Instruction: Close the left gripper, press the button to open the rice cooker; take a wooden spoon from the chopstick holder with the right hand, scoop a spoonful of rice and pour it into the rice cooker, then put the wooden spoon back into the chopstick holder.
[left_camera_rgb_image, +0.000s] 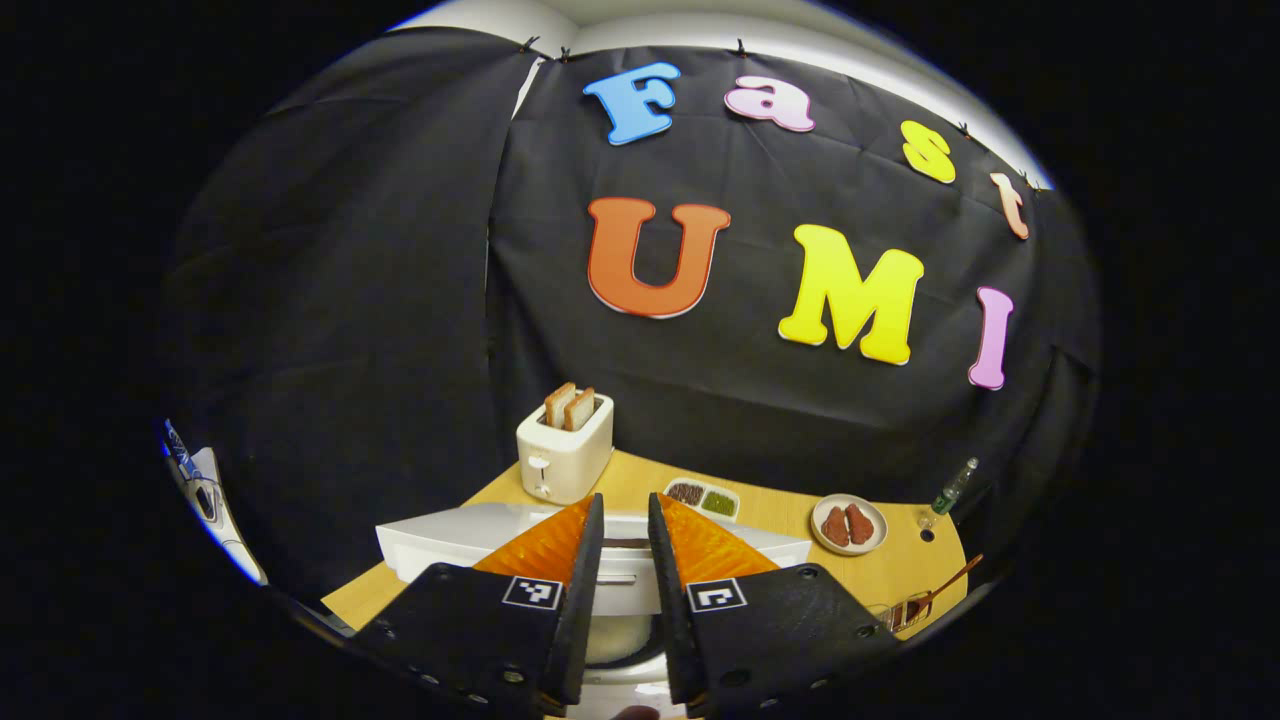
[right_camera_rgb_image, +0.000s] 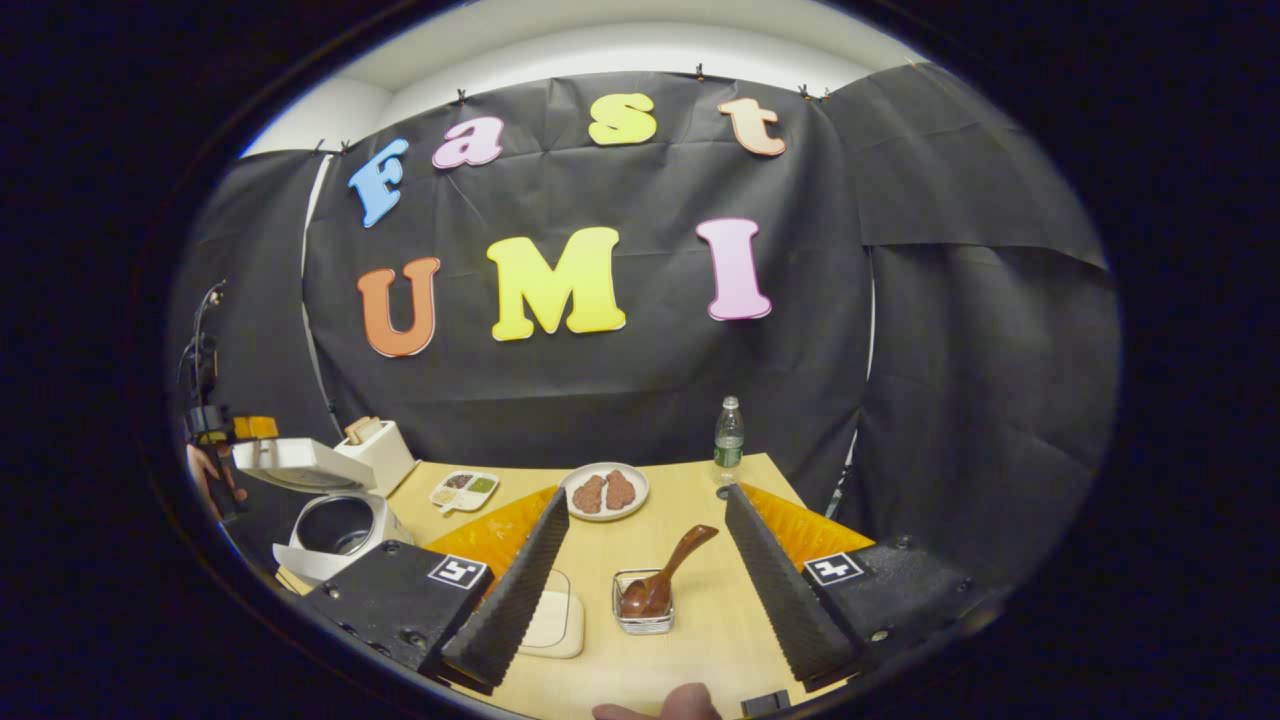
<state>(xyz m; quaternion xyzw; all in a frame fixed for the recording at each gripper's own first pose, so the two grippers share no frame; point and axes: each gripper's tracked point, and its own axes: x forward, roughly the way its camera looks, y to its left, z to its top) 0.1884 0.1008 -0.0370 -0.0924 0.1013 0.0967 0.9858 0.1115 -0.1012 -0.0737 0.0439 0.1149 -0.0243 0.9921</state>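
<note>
Both tongs are showing their fingers clearly. Starting at the left, the left gripper (left_camera_rgb_image: 626, 560) is hovering with its fingers drawn nearly together, a thin slot left between them and nothing pinched. Beyond its tips the cooker (left_camera_rgb_image: 600, 545) is standing with its white lid raised, and behind that a toaster (left_camera_rgb_image: 565, 450) is holding two slices. In the right gripper view the cooker (right_camera_rgb_image: 335, 525) is sitting at the table's left edge, lid (right_camera_rgb_image: 300, 463) up and pot bare, so I judge the button step done.

Moving rightward, a small sauce tray (right_camera_rgb_image: 465, 490) and a plate (right_camera_rgb_image: 605, 492) are lying on the table (right_camera_rgb_image: 690, 640), with a bottle (right_camera_rgb_image: 729, 432) standing at the back. The right gripper (right_camera_rgb_image: 645, 560) is hanging with its fingers spread wide, gripping nothing, framing a small clear dish (right_camera_rgb_image: 643, 605) that is standing between them. The spoon (right_camera_rgb_image: 662, 575) is resting bowl-down in that dish, handle leaning up and to the right.

The spoon is likely stiff, light and smooth wood, so it should not bend but could twist in a loose pinch. The upper handle looks the best place to take hold, squarely across its width, well above the bowl.
</note>
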